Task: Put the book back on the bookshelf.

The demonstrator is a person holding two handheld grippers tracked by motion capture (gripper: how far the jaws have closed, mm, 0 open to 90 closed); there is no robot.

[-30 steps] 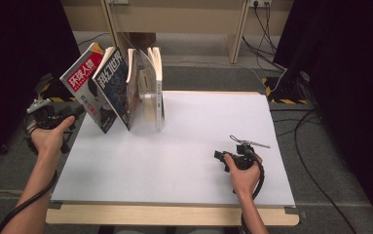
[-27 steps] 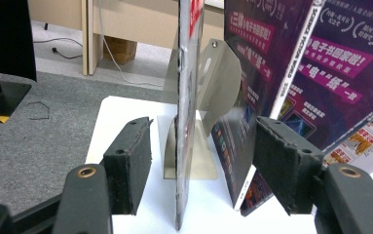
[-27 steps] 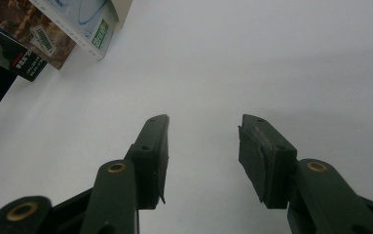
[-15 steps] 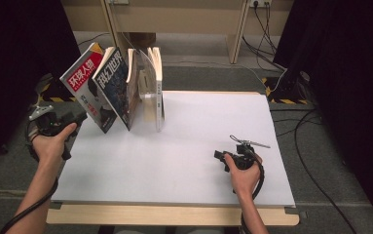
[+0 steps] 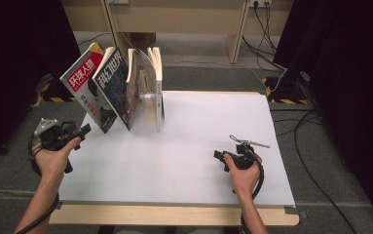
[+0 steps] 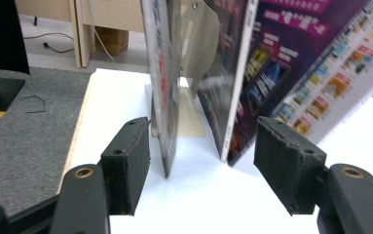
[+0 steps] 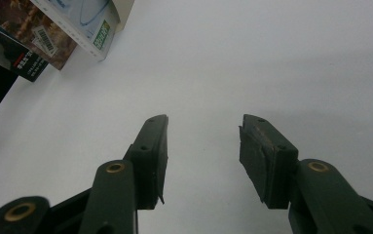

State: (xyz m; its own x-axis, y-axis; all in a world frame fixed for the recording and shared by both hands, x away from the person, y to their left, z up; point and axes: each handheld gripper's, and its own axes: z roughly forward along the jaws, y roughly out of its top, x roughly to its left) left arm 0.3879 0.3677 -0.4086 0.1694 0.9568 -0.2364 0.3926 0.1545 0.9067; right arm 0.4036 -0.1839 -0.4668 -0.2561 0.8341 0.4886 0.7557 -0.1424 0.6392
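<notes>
Several magazines stand leaning in a row at the table's back left: a red-titled one (image 5: 83, 80) outermost, a dark-covered one (image 5: 115, 85) beside it, then paler ones (image 5: 151, 83). My left gripper (image 5: 84, 130) is open at the table's left edge, pointing at the row's lower corner. In the left gripper view the jaws (image 6: 203, 161) frame a thin magazine edge (image 6: 164, 83) and a purple back cover (image 6: 281, 63) just ahead, untouched. My right gripper (image 5: 219, 157) rests open on the white table top at the right. The right gripper view (image 7: 203, 156) has nothing between its pads.
A pale metal bookend (image 6: 198, 48) stands behind the magazines. The white table (image 5: 189, 126) has a wooden front edge. Grey carpet with cables (image 5: 310, 141) lies to the right, and dark curtains hang on both sides. A wooden furniture leg (image 5: 235, 34) stands behind the table.
My left gripper has come lower and nearer the table's front, staying beside the left edge. The right gripper and the magazines have not moved.
</notes>
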